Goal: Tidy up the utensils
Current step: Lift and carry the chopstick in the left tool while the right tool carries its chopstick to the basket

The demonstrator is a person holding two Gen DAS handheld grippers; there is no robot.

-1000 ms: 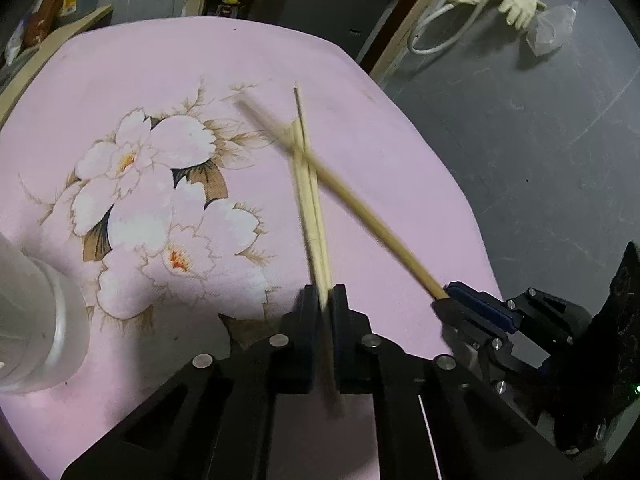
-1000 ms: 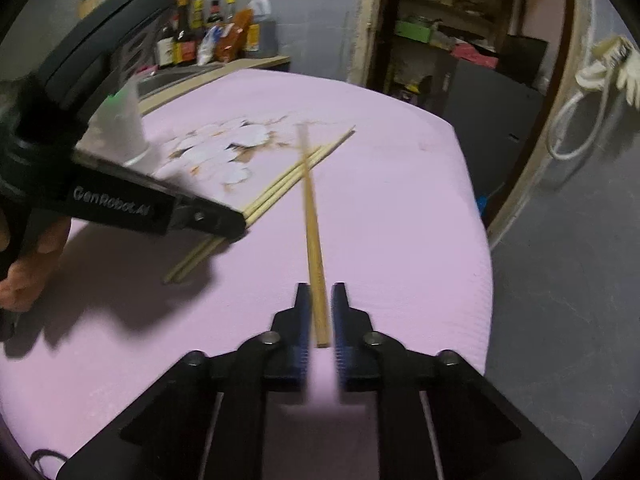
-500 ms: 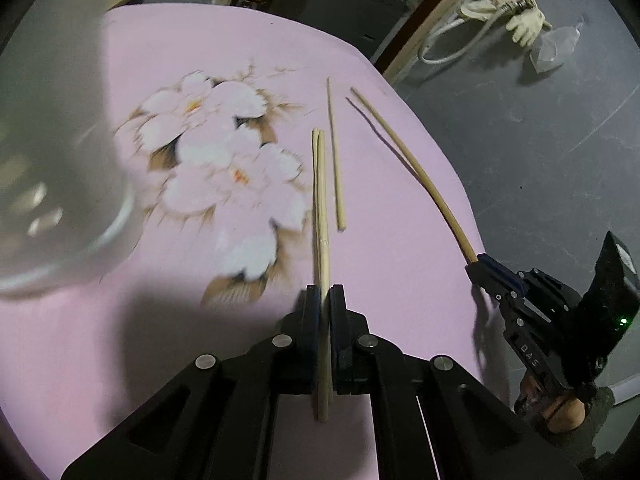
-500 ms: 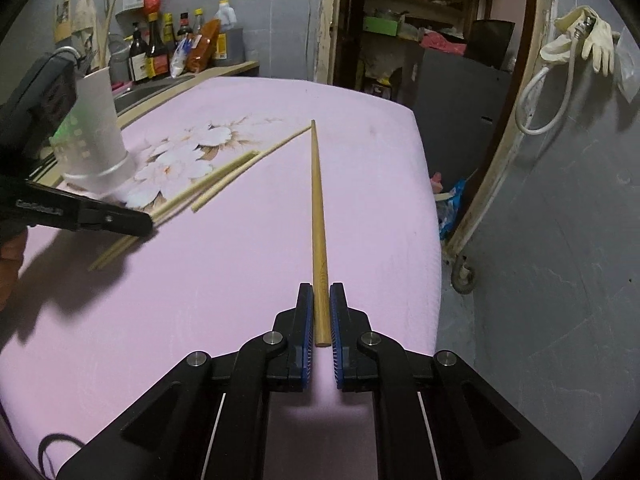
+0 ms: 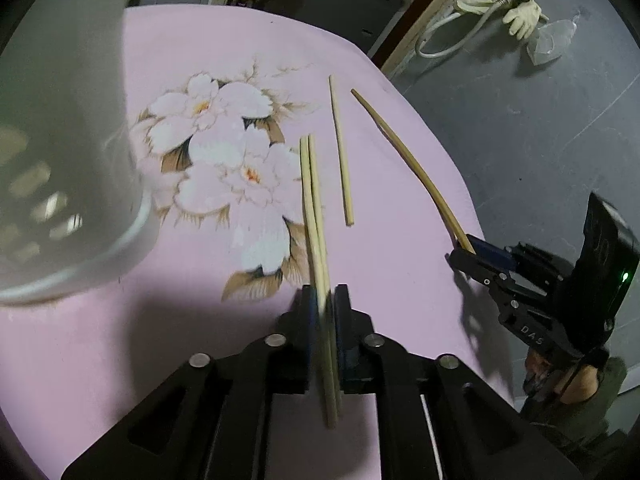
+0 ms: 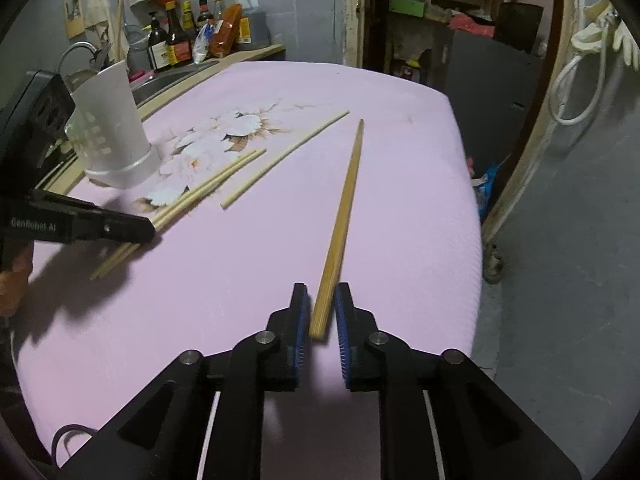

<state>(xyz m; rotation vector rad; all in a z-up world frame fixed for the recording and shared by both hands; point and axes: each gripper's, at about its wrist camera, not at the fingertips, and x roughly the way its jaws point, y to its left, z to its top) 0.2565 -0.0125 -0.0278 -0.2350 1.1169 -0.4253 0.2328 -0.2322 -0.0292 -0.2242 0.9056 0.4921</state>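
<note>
Two black two-finger tools above a pink tablecloth with a white flower print (image 6: 240, 280).

Left gripper (image 5: 323, 300): blue-padded fingers drawn together and clamped on a pair of pale, thin wooden chopsticks (image 5: 310, 184). Sticks side by side and touching, running straight ahead of the fingertips over the printed flowers, with the rear ends poking back past the pads. In the right wrist view, rear ends low over the cloth, in the tool's shadow.

Right gripper (image 6: 322, 304): fingers slightly apart, a sliver of cloth showing on either side of the darker, thicker tapered wooden chopstick (image 6: 344, 208) between them. Not pinched. Thick end between the pads, thin end pointing forward and a little to the right of the tool's axis. Whether lying fully on the cloth or partly raised, not clear.

Single pale, short wooden stick (image 5: 340, 152): flat on the cloth, ahead of the left gripper and just right of the held pair. Apart from the pair, and lying between it and the darker chopstick.

White, tall plastic utensil holder with slotted walls (image 6: 116, 120): upright on the cloth, ahead and left of the left gripper. Large and blurred at the left edge of the left wrist view.

Row of dark sauce bottles (image 6: 176, 40): far ahead and left of the right gripper, beyond the cloth.
</note>
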